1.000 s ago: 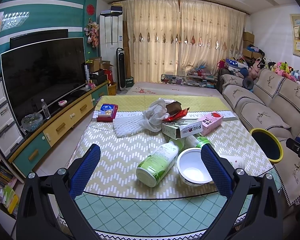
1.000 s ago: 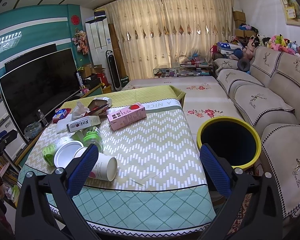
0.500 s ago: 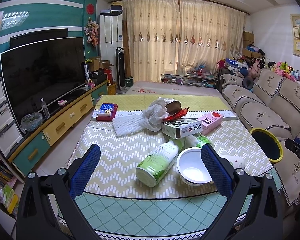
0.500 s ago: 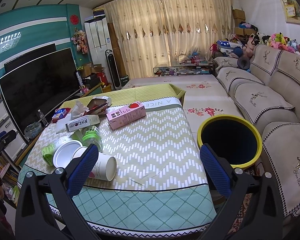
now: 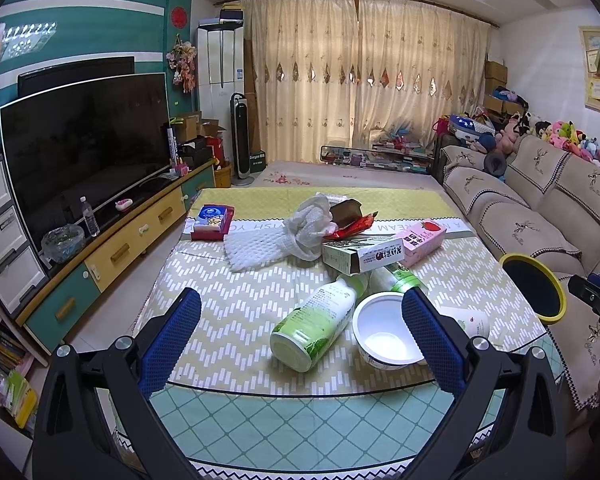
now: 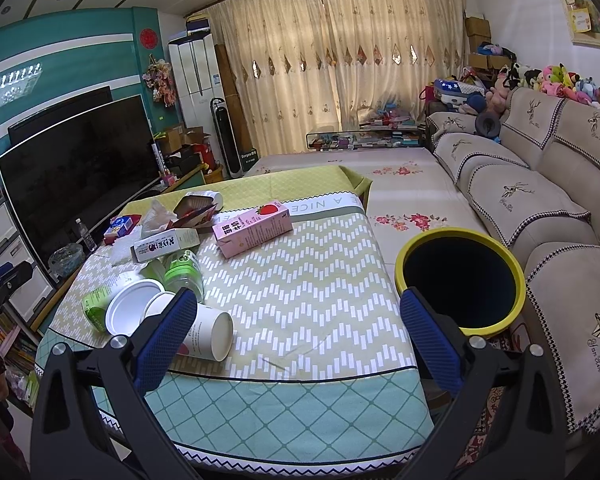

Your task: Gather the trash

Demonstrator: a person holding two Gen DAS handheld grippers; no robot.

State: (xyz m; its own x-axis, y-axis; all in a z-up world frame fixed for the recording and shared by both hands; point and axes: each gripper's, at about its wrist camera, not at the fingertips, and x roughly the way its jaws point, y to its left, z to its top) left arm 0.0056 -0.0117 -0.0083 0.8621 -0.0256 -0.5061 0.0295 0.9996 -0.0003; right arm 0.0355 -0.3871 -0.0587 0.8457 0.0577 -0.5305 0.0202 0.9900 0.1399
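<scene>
Trash lies on the table point(image 5: 236, 312): a green bottle point(image 5: 316, 320) on its side, a white bowl point(image 5: 382, 338), a white carton point(image 5: 360, 256), a pink strawberry milk carton point(image 5: 424, 240), crumpled white wrapping point(image 5: 296, 232) and a red wrapper point(image 5: 352, 224). My left gripper point(image 5: 300, 336) hovers open before the bottle and bowl, holding nothing. From the right wrist view, a paper cup point(image 6: 208, 332) lies tipped just past my open right gripper point(image 6: 298, 332). The pink carton point(image 6: 254, 228) rests mid-table. A yellow-rimmed dark bin point(image 6: 460, 280) stands on the floor right of the table.
A TV point(image 5: 84, 148) on a yellow and teal cabinet point(image 5: 132, 244) runs along the left. A beige sofa point(image 6: 540, 200) lines the right wall. A red tissue box point(image 5: 212, 222) sits at the table's far left. The bin point(image 5: 534, 290) stands between table and sofa.
Both views have barely shifted; the right wrist camera has crept slightly forward and left. Nothing on the table has moved and both grippers stay open.
</scene>
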